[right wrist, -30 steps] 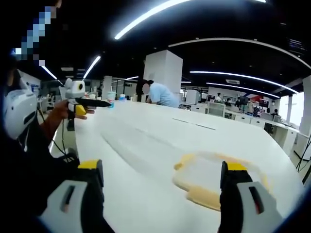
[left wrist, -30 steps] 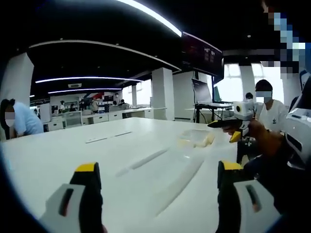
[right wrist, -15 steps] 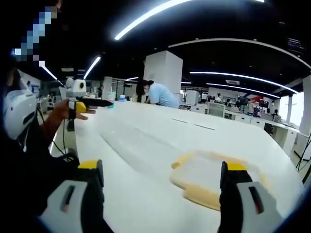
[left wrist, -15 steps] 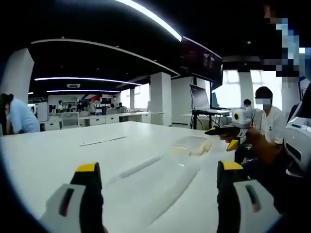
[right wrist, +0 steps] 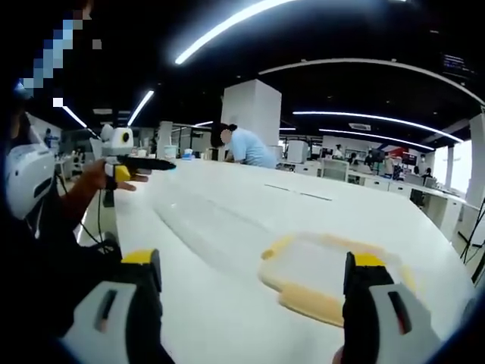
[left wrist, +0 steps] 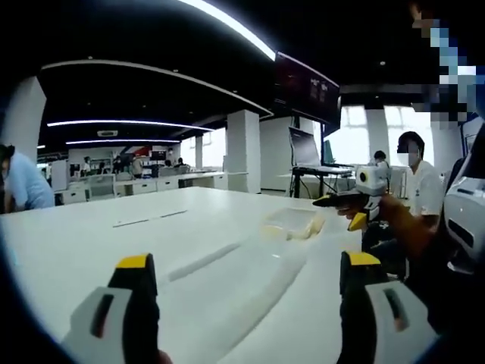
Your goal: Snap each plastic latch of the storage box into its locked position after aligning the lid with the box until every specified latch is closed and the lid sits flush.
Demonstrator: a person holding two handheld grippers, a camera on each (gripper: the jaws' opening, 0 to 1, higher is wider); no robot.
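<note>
A clear storage box [right wrist: 324, 267] with yellow latches lies flat on the white table [right wrist: 227, 303], its lid on. It sits just ahead of my right gripper [right wrist: 255, 262], partly behind the right-hand jaw. The jaws stand wide apart with nothing between them, so this gripper is open. In the left gripper view the same box [left wrist: 291, 222] is small and far off to the right. My left gripper [left wrist: 247, 265] is open over bare table. A hand holds each gripper above the table: the right gripper [left wrist: 342, 200] and the left gripper [right wrist: 141, 162] are each seen side-on.
A person in a light blue shirt [right wrist: 248, 148] bends over the table's far end. Another person in white [left wrist: 421, 186] sits beyond the right edge, near a monitor on a stand [left wrist: 308, 149]. Two thin strips [left wrist: 148, 218] lie on the far table. White pillar [right wrist: 255, 114] behind.
The box sits a little closer and more to the left in the right gripper view. The left gripper view has panned slightly. Both grippers stay open.
</note>
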